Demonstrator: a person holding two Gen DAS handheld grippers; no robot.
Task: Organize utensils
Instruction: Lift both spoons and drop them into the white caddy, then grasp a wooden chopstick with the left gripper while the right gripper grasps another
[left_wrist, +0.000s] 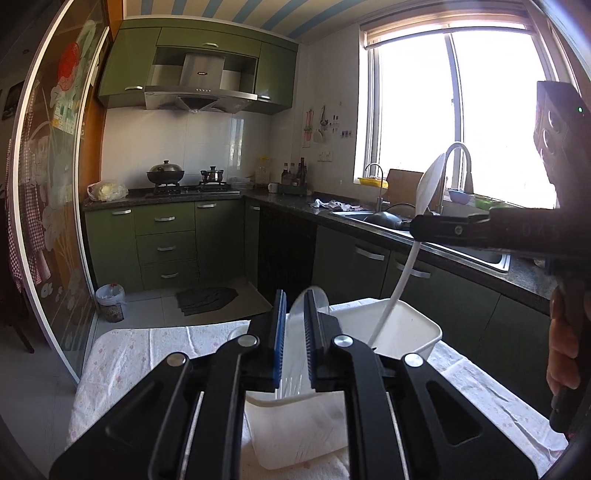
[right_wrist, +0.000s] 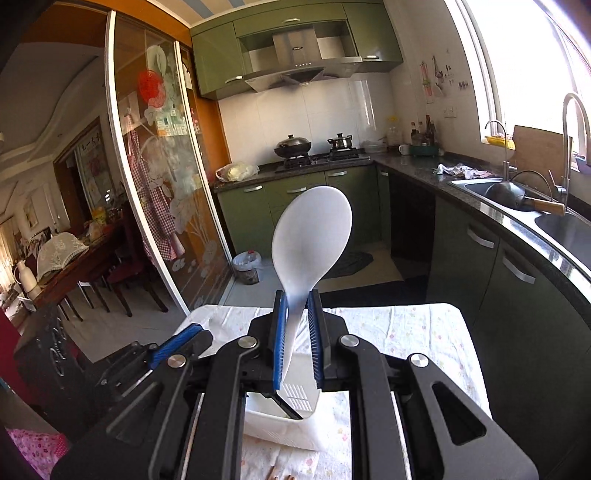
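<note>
The right gripper (right_wrist: 297, 332) is gripping a white rice spoon (right_wrist: 312, 236) above the white bin (left_wrist: 417, 325) on the cloth-covered surface (left_wrist: 125, 354); the left gripper (left_wrist: 295, 332) is clamping a translucent utensil (left_wrist: 295, 317) over it.

No writing can be made out with certainty. The range hood (left_wrist: 201, 83) carries a small dark brand mark on its steel chimney (too small to read in either view). The sliding glass door (left_wrist: 55, 155) bears coloured stickers with print, and the wall papers (left_wrist: 325, 123) beside the window are likewise illegible.
</note>
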